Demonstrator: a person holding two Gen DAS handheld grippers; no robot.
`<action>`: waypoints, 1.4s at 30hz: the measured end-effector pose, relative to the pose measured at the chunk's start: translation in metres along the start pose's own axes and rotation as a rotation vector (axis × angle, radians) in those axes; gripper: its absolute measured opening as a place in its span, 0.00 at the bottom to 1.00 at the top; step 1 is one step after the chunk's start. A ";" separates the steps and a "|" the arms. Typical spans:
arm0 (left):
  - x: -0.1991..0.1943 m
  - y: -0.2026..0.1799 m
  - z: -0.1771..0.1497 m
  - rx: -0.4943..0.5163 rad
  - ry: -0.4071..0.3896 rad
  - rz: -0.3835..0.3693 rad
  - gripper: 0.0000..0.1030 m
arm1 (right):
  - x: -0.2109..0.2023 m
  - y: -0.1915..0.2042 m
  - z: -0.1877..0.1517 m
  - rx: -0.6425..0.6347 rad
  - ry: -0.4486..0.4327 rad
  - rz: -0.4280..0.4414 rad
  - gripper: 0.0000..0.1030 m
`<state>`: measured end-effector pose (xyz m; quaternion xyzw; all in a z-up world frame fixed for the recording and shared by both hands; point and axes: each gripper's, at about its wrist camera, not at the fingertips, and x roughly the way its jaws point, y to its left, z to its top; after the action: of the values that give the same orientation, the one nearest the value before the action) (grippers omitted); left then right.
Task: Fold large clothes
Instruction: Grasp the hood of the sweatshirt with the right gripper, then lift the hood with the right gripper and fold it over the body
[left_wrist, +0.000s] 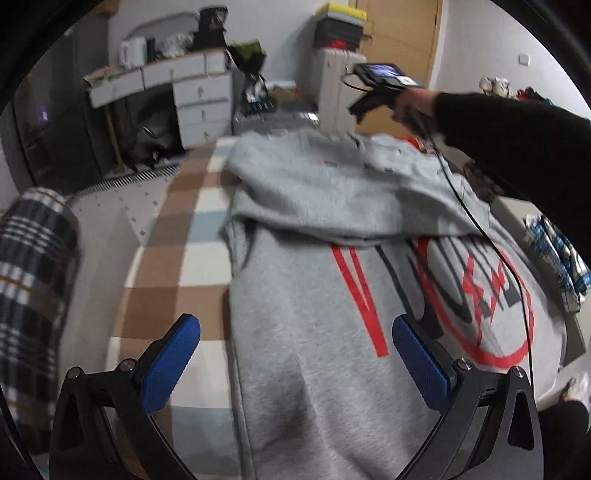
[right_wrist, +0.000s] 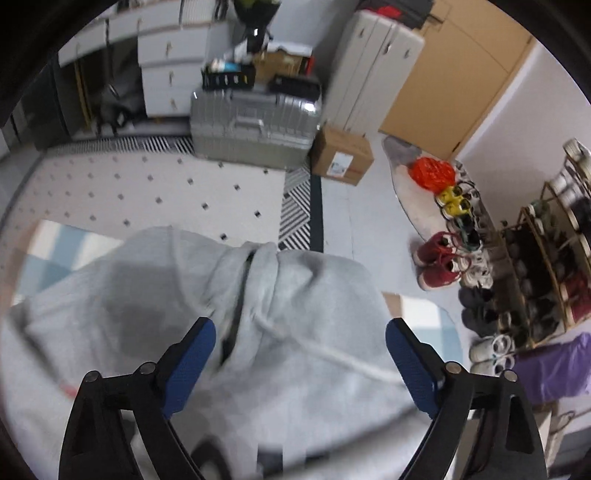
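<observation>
A grey sweatshirt (left_wrist: 306, 302) with a red and black print lies on a checked bed cover (left_wrist: 173, 266); its far part is folded back over the middle. My left gripper (left_wrist: 295, 328) is open and empty, just above the near part of the sweatshirt. In the right wrist view my right gripper (right_wrist: 300, 336) is open and empty above the grey hood end (right_wrist: 266, 295), where a white drawstring (right_wrist: 332, 356) lies. The right gripper's handle (left_wrist: 380, 85) shows in the left wrist view, held by a hand in a black sleeve above the far edge.
A plaid cloth (left_wrist: 33, 295) is at the left and a blue checked garment (left_wrist: 557, 258) at the right of the bed. Beyond the bed: a silver suitcase (right_wrist: 255, 125), a cardboard box (right_wrist: 341, 155), white drawers (left_wrist: 199, 99), shoes and a shoe rack (right_wrist: 535, 266).
</observation>
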<state>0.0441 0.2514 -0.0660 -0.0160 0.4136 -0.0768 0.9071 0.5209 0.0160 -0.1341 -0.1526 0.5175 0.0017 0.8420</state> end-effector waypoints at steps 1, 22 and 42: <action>0.004 0.003 0.000 -0.009 0.016 -0.005 0.99 | 0.014 0.003 0.003 -0.006 0.014 0.010 0.86; -0.005 -0.008 -0.005 -0.024 0.040 -0.060 0.99 | -0.079 -0.003 -0.078 -0.026 -0.289 0.086 0.11; -0.004 -0.020 -0.007 -0.015 0.067 -0.100 0.99 | -0.107 -0.037 -0.165 -0.044 -0.055 0.420 0.48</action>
<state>0.0342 0.2327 -0.0657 -0.0407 0.4429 -0.1194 0.8877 0.3337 -0.0455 -0.0999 -0.0597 0.5146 0.1927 0.8334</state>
